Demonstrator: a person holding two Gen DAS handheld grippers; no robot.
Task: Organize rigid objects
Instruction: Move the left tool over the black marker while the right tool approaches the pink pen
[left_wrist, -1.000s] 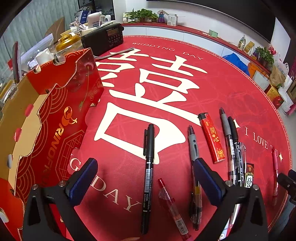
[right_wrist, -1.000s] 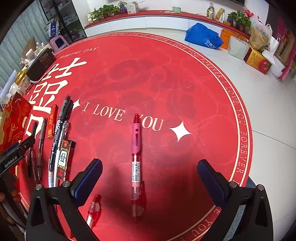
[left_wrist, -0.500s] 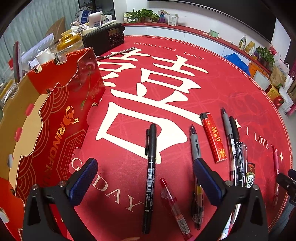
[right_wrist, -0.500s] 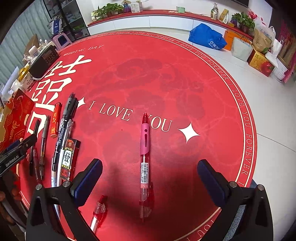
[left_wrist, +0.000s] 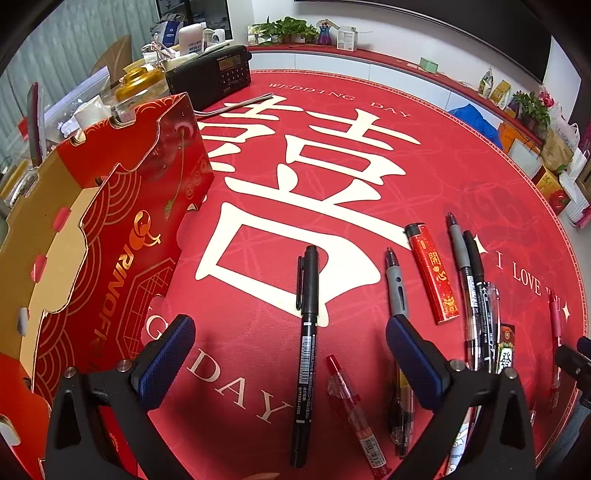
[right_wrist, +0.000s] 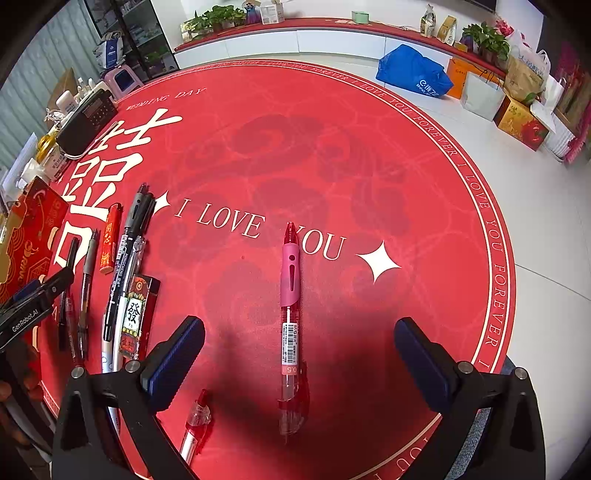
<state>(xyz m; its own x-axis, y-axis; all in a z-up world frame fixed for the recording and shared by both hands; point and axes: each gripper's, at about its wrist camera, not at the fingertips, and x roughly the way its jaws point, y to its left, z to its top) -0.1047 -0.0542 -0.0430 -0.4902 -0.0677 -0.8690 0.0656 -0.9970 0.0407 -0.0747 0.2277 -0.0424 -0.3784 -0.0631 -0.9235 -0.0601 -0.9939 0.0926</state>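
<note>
- Pens lie scattered on our round red mat (right_wrist: 332, 155); the black marker pen (left_wrist: 306, 350) sits between our left gripper (left_wrist: 290, 354)'s spread fingers
- Our right gripper (right_wrist: 299, 354), also released, straddles the pink-grip red gel pen (right_wrist: 290, 302)

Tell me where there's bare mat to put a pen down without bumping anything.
Free: the far right of the red mat, beyond the pink pen toward the white star, and the big white character between the red box and the black marker. Crowded: the row from the grey pen and lighter to the bundled pens.
</note>
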